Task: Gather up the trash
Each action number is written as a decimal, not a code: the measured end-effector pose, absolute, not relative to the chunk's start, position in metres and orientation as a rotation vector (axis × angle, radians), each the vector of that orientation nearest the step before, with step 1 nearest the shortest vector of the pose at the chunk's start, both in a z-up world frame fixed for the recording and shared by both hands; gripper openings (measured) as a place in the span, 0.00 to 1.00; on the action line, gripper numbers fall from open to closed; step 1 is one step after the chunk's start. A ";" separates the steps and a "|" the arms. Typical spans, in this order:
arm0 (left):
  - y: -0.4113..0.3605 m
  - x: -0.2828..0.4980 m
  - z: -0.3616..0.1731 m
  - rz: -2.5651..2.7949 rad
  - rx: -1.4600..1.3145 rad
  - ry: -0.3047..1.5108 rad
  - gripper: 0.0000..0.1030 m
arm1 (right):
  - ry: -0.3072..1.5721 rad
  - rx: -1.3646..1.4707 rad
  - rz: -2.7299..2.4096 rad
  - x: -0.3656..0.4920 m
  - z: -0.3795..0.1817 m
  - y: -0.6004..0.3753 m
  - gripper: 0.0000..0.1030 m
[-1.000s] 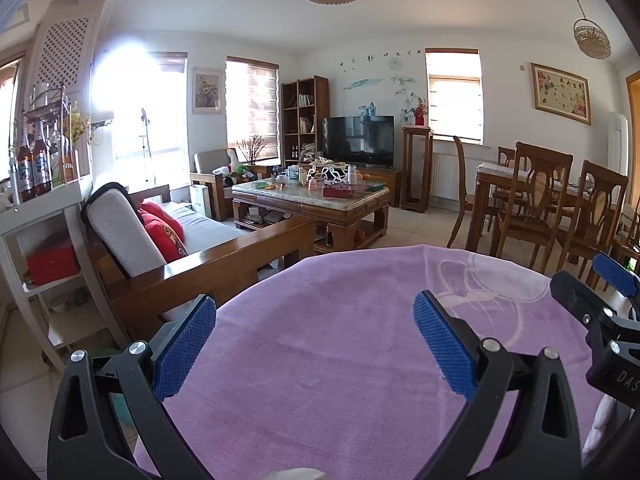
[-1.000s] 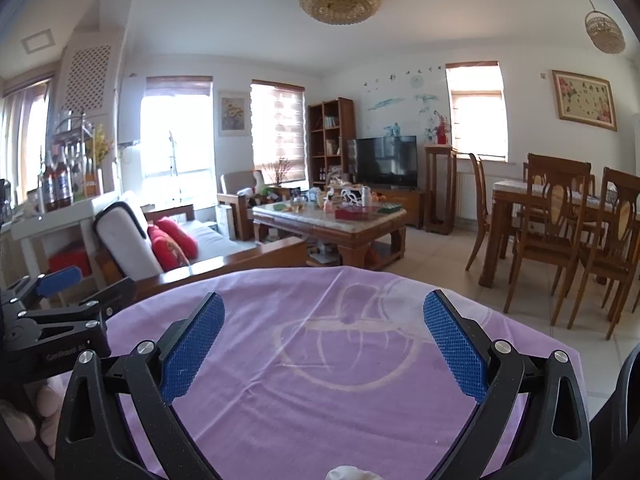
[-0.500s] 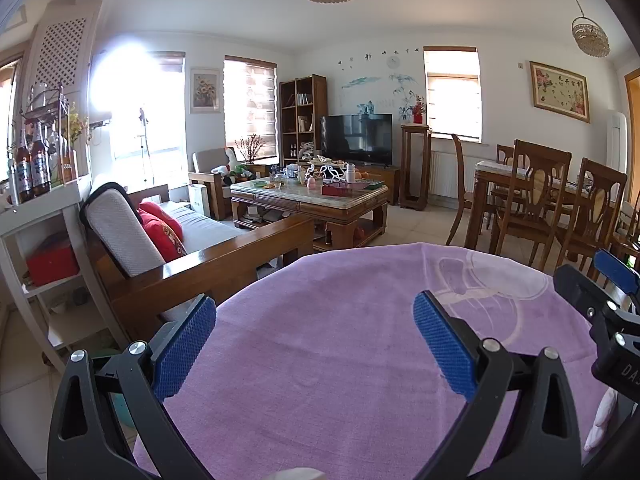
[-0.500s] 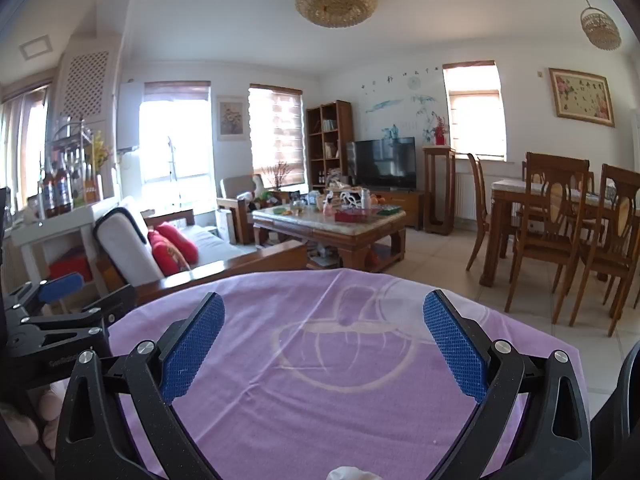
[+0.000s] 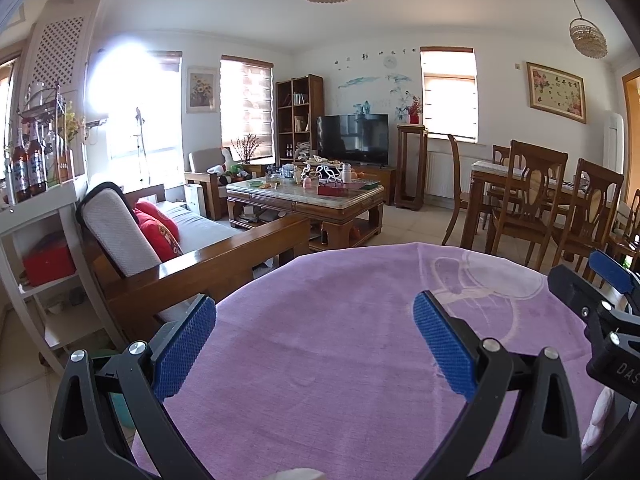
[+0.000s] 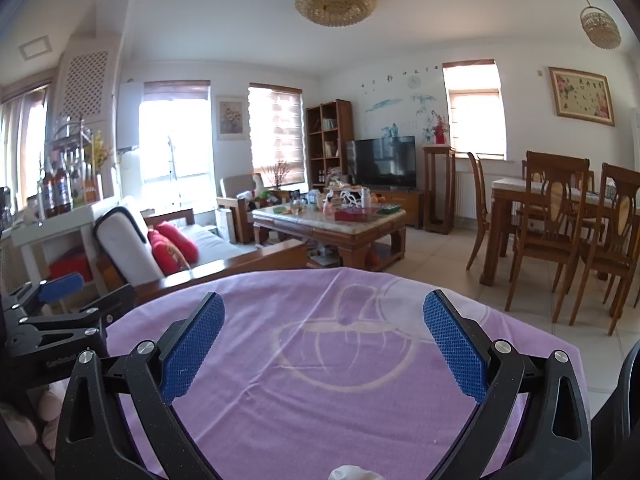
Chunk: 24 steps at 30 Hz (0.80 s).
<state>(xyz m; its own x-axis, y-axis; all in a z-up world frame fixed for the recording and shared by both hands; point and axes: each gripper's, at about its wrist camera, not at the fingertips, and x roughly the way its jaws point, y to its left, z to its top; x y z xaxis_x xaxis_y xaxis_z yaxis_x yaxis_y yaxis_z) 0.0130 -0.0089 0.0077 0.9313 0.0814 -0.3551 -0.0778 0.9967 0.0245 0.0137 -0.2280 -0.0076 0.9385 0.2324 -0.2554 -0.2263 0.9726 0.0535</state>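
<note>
1. A living room, daylight: two claws hover side by side over a desk draped in a purple cloth, with a crumpled white scrap, likely the trash, at the near edge just below them.
2. Risk, as it looks: the scrap sits almost under the cameras, so a blind reach could push it off the edge or snag the cloth.
3. The left claw stands wide open, holding and touching nothing.
4. The right claw is equally spread and empty; its fingertips are clear of the cloth.
</note>
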 end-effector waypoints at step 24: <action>-0.012 0.017 0.004 0.046 0.017 0.384 0.95 | 0.268 0.027 0.226 0.015 -0.007 -0.228 0.95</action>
<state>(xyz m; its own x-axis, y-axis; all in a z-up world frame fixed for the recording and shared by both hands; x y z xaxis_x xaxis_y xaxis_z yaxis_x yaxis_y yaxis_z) 0.0167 -0.0121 0.0045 0.9261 0.0477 -0.3743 -0.0414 0.9988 0.0249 0.0152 -0.2277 -0.0075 0.9391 0.2246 -0.2600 -0.2175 0.9744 0.0561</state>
